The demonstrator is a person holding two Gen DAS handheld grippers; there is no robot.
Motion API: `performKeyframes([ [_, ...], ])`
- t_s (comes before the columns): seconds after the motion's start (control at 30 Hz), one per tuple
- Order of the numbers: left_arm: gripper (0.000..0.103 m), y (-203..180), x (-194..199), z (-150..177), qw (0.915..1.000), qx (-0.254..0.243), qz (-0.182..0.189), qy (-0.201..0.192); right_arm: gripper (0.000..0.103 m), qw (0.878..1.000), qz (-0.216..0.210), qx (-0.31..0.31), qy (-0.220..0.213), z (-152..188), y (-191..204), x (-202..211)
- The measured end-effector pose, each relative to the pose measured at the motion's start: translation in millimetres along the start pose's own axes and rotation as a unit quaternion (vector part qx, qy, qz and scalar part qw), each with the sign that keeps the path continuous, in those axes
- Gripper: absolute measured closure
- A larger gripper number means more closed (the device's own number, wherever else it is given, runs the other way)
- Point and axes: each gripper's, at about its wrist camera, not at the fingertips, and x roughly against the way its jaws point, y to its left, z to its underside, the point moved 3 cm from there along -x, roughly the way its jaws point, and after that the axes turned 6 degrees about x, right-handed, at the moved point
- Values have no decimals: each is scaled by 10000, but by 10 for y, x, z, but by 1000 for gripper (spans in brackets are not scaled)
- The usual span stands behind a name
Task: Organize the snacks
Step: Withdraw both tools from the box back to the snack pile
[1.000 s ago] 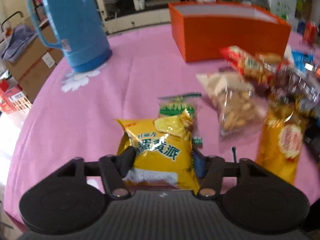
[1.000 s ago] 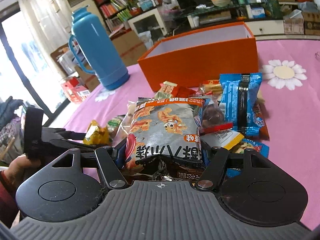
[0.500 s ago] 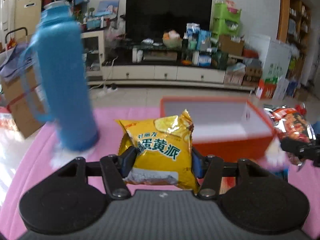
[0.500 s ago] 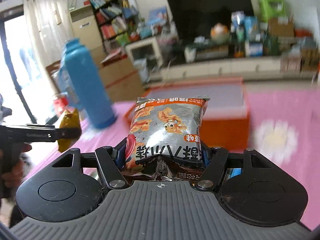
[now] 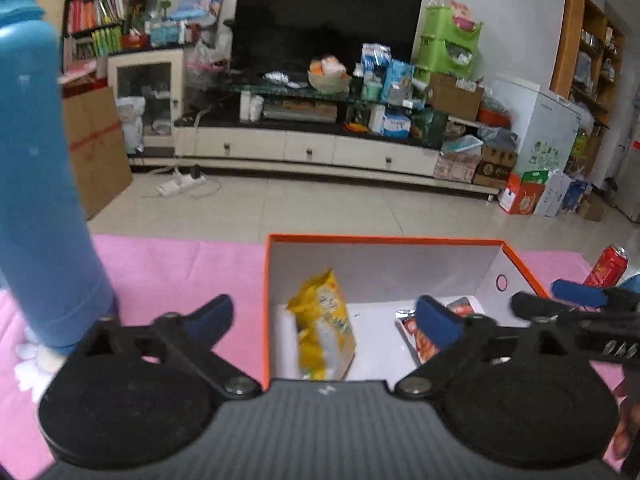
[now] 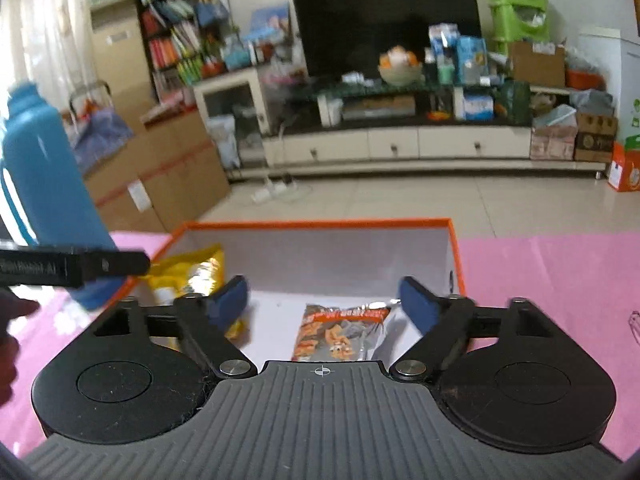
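Observation:
An orange box [image 5: 384, 240] with a white inside stands on the pink table. A yellow snack bag [image 5: 324, 328] lies inside it at the left, also seen in the right wrist view [image 6: 188, 272]. A grey and orange snack bag [image 6: 340, 334] lies inside at the right; the left wrist view shows part of it [image 5: 420, 340]. My left gripper [image 5: 324, 314] is open and empty above the box's near edge. My right gripper [image 6: 324, 300] is open and empty above the box.
A tall blue thermos [image 5: 40, 184] stands left of the box, also in the right wrist view [image 6: 44, 200]. A red can [image 5: 608, 266] stands at the far right. The right gripper's fingers [image 5: 576, 308] reach in from the right. Pink tablecloth [image 6: 540, 272] surrounds the box.
Both grippers have opened and dropped their bags into the orange box: the yellow bag from the left, the grey and orange bag from the right. Both moved closer over the box.

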Motion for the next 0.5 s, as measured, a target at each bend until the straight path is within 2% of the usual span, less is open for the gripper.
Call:
performKeyframes([
  [0.17, 4, 17, 559, 366, 10000, -1, 44, 68, 26, 9994, -262, -214, -1, 138, -33, 426],
  [0.23, 4, 45, 789, 542, 10000, 14, 26, 78, 19, 9986, -349, -401, -44, 283, -15, 672],
  [0.37, 4, 69, 1224, 990, 9996, -45, -149, 236, 18, 9975, -314, -640, 40, 775, 64, 1142],
  [0.5, 4, 45, 1583, 1532, 9981, 36, -170, 591, 18, 9932, -295, -1092, 262, 1336, 88, 1546],
])
